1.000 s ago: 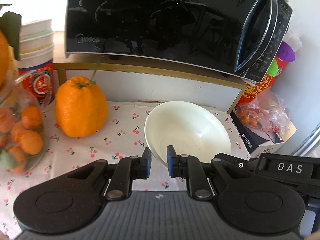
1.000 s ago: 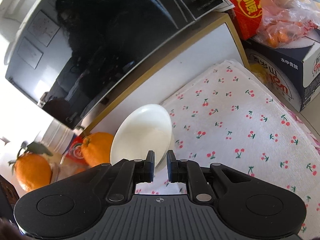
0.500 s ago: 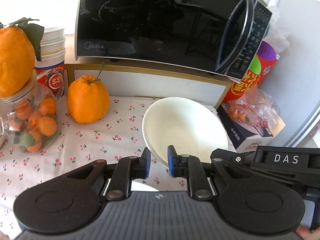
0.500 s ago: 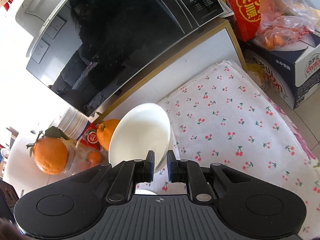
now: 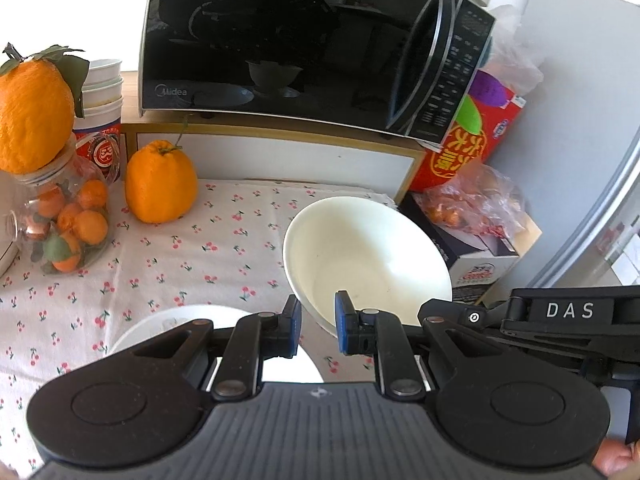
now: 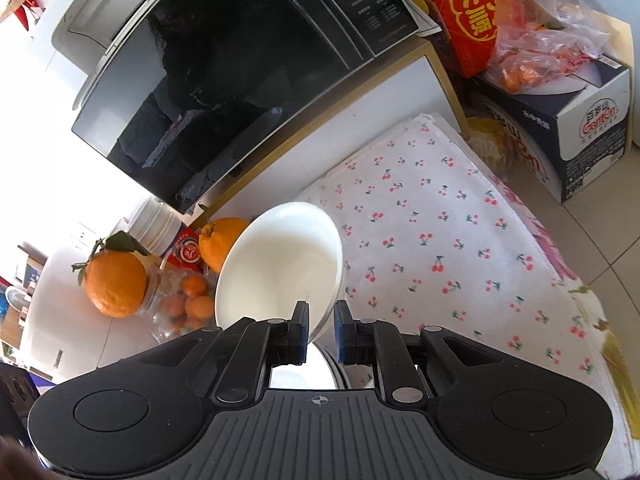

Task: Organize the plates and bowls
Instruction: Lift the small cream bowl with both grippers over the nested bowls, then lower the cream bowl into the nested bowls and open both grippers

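both pinch one white bowl [image 5: 372, 256]: left gripper [image 5: 317, 328] clamps its near rim, right gripper [image 6: 321, 330] grips the rim too, jaws nearly closed. bowl hangs tilted above the cherry-print cloth [image 5: 192, 248], white plate [image 5: 160, 324] below near-left, big orange [image 5: 160, 186] far left, microwave [image 5: 304, 40] beyond.

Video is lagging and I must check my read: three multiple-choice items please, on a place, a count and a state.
1. Where does the leaf-topped big orange sit? A on the jar of small oranges; B on the floor; C in a drawer.
2. How many big oranges show in the left wrist view? A one; B two; C four.
3. The left gripper is: A wide open; B shut on the white bowl at its rim; C shut on a spoon.
Key: A, it rests on the lid; B, a second orange stands beside the jar; B, its pads pinch the rim.
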`<state>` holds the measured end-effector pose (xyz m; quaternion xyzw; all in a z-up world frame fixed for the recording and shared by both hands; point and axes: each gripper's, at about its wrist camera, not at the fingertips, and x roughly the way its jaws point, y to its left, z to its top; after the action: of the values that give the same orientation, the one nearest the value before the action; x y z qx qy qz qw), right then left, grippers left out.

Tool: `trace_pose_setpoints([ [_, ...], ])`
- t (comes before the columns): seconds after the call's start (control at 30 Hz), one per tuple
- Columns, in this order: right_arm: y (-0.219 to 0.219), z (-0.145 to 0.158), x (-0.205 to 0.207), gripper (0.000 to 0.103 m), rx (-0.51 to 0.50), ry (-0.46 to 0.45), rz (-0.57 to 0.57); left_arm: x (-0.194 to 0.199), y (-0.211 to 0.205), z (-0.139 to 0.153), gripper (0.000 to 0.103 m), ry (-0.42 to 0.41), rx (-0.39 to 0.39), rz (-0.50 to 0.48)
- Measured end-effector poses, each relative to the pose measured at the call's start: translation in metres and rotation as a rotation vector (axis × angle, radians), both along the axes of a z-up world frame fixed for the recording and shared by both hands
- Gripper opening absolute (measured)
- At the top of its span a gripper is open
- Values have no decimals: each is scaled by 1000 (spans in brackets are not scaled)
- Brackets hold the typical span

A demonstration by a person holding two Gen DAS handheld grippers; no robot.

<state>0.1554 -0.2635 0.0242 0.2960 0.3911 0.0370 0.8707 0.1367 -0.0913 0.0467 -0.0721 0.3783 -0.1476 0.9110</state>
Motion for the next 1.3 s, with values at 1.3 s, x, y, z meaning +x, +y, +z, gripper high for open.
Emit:
trace_pose_setpoints([
  [1.3,-34,-32,-82,16,-80,181,50,-77,-27,-41,21,169,-1,-138],
])
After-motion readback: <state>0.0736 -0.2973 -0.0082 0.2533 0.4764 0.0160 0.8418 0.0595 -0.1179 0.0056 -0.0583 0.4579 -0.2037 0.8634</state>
